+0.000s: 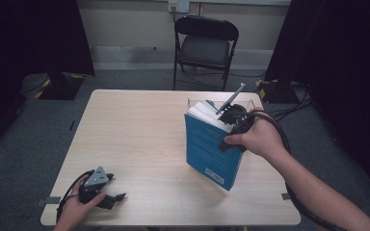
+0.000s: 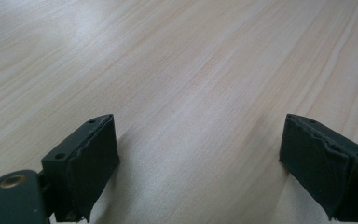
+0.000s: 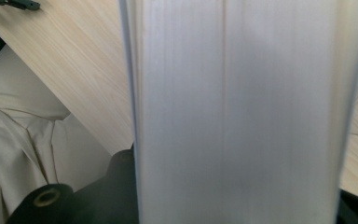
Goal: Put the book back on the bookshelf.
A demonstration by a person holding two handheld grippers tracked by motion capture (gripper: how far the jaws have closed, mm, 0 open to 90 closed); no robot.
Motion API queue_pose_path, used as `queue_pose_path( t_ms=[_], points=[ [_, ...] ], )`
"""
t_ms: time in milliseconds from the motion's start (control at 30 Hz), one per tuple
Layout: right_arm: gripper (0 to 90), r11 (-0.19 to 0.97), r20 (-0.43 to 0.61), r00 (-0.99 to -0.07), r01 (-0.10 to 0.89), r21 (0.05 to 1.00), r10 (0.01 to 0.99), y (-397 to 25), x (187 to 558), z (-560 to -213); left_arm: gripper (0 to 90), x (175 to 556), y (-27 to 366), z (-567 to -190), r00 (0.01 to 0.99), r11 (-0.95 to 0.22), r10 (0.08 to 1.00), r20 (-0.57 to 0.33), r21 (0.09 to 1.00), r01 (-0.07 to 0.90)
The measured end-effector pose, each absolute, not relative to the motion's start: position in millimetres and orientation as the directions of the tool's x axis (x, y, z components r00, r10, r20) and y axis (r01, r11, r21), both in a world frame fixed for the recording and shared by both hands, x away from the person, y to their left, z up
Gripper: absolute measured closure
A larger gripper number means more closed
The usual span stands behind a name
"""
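On the right half of the pale wooden bench (image 1: 139,134), a thick blue paperback book (image 1: 209,149) stands tilted on its lower corner, white page block up, in front of a clear plastic stand (image 1: 250,102) at the far edge. Right tool (image 1: 231,126) is clamped on the book's upper part; in the right gripper view the page edges (image 3: 242,112) run between its jaws, w/ blue cover on either side. Left tool (image 1: 107,198) rests near the front left corner of the bench, well apart from the book, jaws spread wide, nothing between them but bare wood. Black folding chair (image 1: 205,45) stands beyond the bench.
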State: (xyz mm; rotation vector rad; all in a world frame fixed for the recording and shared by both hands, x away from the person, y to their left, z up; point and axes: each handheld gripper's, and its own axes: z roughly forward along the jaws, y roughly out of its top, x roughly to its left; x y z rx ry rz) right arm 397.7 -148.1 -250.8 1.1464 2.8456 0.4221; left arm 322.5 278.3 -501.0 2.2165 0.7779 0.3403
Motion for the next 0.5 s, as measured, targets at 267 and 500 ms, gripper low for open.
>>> queue_pose_path(
  t_ms=[267, 500],
  points=[
    [61.8, 0.669, 0.054, -0.704, 0.693, 0.268, 0.708, -159.2, 396.5, -251.1, 10.8, 322.5, 278.3, -501.0, 0.780, -0.535, 0.626, 0.003, 0.729, 0.426],
    [61.8, 0.645, 0.054, -0.680, 0.715, 0.269, 0.731, -170.1, 396.0, -248.8, 10.8, 322.5, 278.3, -501.0, 0.780, -0.535, 0.626, 0.003, 0.729, 0.426]
  ],
)
